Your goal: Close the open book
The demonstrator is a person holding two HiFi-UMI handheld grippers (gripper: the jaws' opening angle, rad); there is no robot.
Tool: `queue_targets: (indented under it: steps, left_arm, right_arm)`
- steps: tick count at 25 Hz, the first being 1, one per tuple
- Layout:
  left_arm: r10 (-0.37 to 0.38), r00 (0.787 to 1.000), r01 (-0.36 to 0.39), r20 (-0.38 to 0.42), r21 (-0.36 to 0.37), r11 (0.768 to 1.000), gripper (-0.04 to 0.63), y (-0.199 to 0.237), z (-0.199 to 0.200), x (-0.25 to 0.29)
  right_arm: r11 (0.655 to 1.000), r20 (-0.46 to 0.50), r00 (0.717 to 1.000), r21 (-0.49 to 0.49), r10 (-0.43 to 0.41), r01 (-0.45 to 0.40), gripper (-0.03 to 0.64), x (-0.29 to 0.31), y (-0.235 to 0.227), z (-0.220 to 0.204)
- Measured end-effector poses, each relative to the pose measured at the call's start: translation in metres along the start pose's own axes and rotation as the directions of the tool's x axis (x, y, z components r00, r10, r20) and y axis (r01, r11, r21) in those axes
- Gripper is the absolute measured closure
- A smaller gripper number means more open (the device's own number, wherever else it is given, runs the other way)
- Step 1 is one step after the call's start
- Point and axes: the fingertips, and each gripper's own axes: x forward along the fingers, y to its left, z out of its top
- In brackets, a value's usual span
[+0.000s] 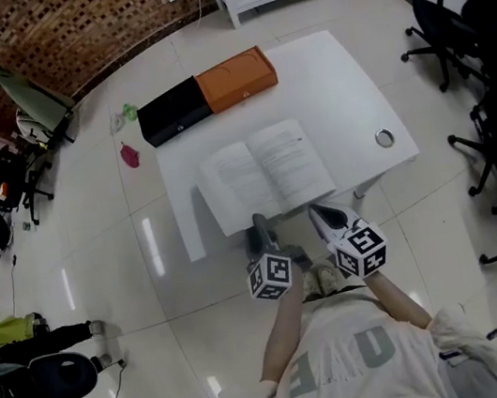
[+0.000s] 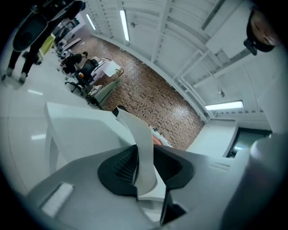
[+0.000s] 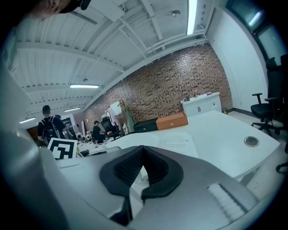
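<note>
Closest to the head camera I see the person's pale shirt (image 1: pixel 354 365), with both arms reaching forward to a white table (image 1: pixel 333 83).

On the left, the left gripper (image 1: pixel 260 229) sits at the near edge of the open book (image 1: pixel 268 175), below the left-hand page. From its own camera I see its black pads closed on a thin white page (image 2: pixel 144 148), which stands up between them in a curve.

To the right, just beside it, the right gripper (image 1: pixel 326 216) rests at the book's near edge under the right-hand page. Its jaw tips meet, and I cannot make out anything gripped between them.

The book lies flat and open at the near side of the table, spine running away from the person, turned slightly anticlockwise. Both spread pages are white with fine grey print I cannot read.

At the table's far edge lie a black box (image 1: pixel 173 111) and, touching its right end, an orange box (image 1: pixel 237 78). A small metal ring (image 1: pixel 384 137) sits near the table's right edge.
</note>
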Motion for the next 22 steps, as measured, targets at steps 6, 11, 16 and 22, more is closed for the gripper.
queue_targets:
  steps: [6, 11, 16, 22]
  left_arm:
    - [-0.054, 0.997, 0.067, -0.062, 0.225, 0.972, 0.483, -0.035, -0.008, 0.004]
    - [-0.12, 0.987, 0.161, -0.111, 0.527, 0.834, 0.476, -0.06, -0.023, 0.007]
    - [-0.127, 0.967, 0.25, -0.223, 0.72, 0.647, 0.499, -0.069, -0.059, 0.015]
    - [-0.062, 0.91, 0.391, -0.411, 0.797, 0.461, 0.468, -0.07, -0.136, 0.016]
  right_arm:
    - [0.999, 0.031, 0.999, 0.004, -0.042, 0.042, 0.612, -0.015, -0.008, 0.001]
    - [0.994, 0.051, 0.993, 0.027, -0.108, 0.107, 0.612, -0.036, -0.027, -0.001]
    - [0.987, 0.034, 0.986, -0.002, -0.16, 0.16, 0.612, -0.056, -0.037, -0.006]
    - [0.974, 0.016, 0.974, 0.007, -0.225, 0.225, 0.612, -0.08, -0.054, -0.015]
